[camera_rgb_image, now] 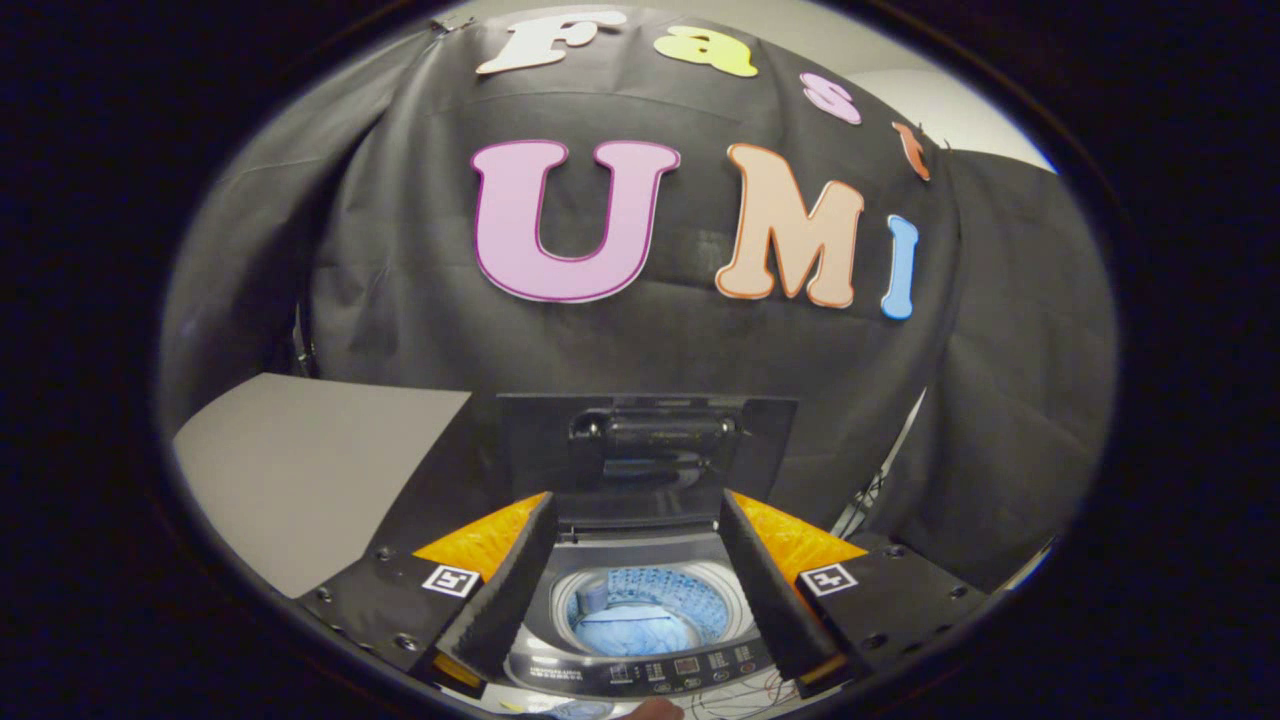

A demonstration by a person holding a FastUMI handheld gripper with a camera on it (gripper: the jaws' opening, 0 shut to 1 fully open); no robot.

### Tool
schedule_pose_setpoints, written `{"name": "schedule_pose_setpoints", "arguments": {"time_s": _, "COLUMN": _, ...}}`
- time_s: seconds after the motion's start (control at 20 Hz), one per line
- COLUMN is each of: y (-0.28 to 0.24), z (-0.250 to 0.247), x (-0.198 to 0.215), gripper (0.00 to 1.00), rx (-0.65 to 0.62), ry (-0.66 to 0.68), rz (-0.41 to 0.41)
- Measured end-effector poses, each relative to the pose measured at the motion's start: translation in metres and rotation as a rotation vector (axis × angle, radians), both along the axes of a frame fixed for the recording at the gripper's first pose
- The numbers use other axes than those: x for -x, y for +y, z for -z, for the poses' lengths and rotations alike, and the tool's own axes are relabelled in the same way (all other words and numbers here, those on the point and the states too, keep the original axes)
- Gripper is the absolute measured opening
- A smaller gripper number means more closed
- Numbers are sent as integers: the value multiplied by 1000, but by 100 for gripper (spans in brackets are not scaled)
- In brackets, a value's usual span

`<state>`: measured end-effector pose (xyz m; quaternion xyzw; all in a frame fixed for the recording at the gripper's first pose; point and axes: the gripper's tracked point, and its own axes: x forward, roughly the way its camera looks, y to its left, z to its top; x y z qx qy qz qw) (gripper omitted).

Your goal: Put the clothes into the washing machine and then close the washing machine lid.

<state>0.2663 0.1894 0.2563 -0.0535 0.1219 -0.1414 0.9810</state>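
- Blue clothes [635, 632] lie at the bottom of the drum [655, 605], deep inside the washing machine [640, 660], seen straight down between the two fingers.
- The drum's pale perforated wall curves around the bundle; the cloth sits low and toward the near side.
- The lid [648, 455] stands up and open at the back of the machine, dark, with its hinge bar across the middle.
- A control panel [680, 668] with small buttons runs along the machine's near edge.
- The gripper [635, 590] hovers above the opening, jaws spread wide and holding nothing, one finger on either side of the drum.
- Orange panels and square markers show on the finger bases.
- Something small and pinkish, perhaps a fingertip, peeks in just below the control panel; hard to tell.
- A grey surface [310, 470] lies off to the left of the machine.
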Motion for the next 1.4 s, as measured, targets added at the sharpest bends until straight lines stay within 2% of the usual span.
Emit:
{"name": "schedule_pose_setpoints", "arguments": {"time_s": 0.2, "y": 0, "z": -45, "x": -50, "gripper": 99, "rx": -1, "ry": -96, "rz": -21}}
{"name": "schedule_pose_setpoints", "arguments": {"time_s": 0.3, "y": -10, "z": -52, "x": -78, "gripper": 98, "rx": -3, "ry": -124, "rz": -18}}
{"name": "schedule_pose_setpoints", "arguments": {"time_s": 0.6, "y": -47, "z": -48, "x": -160, "gripper": 98, "rx": 29, "ry": -180, "rz": -16}}
{"name": "schedule_pose_setpoints", "arguments": {"time_s": 0.75, "y": -60, "z": -18, "x": -200, "gripper": 98, "rx": 44, "ry": -123, "rz": -58}}
{"name": "schedule_pose_setpoints", "arguments": {"time_s": 0.8, "y": -70, "z": -6, "x": -208, "gripper": 98, "rx": 57, "ry": -83, "rz": -55}}
{"name": "schedule_pose_setpoints", "arguments": {"time_s": 0.95, "y": -95, "z": 11, "x": -222, "gripper": 98, "rx": 26, "ry": -120, "rz": -34}}
{"name": "schedule_pose_setpoints", "arguments": {"time_s": 1.0, "y": -103, "z": 23, "x": -226, "gripper": 98, "rx": 1, "ry": -111, "rz": -18}}
{"name": "schedule_pose_setpoints", "arguments": {"time_s": 1.05, "y": -99, "z": 27, "x": -230, "gripper": 98, "rx": -68, "ry": -136, "rz": -46}}
{"name": "schedule_pose_setpoints", "arguments": {"time_s": 1.15, "y": -105, "z": 23, "x": -229, "gripper": 98, "rx": -142, "ry": -189, "rz": -5}}
{"name": "schedule_pose_setpoints", "arguments": {"time_s": 1.2, "y": -103, "z": 24, "x": -230, "gripper": 97, "rx": -145, "ry": -176, "rz": 3}}
{"name": "schedule_pose_setpoints", "arguments": {"time_s": 1.3, "y": -103, "z": 28, "x": -227, "gripper": 97, "rx": -61, "ry": -96, "rz": 15}}
{"name": "schedule_pose_setpoints", "arguments": {"time_s": 1.4, "y": -101, "z": 26, "x": -229, "gripper": 97, "rx": -68, "ry": -101, "rz": 29}}
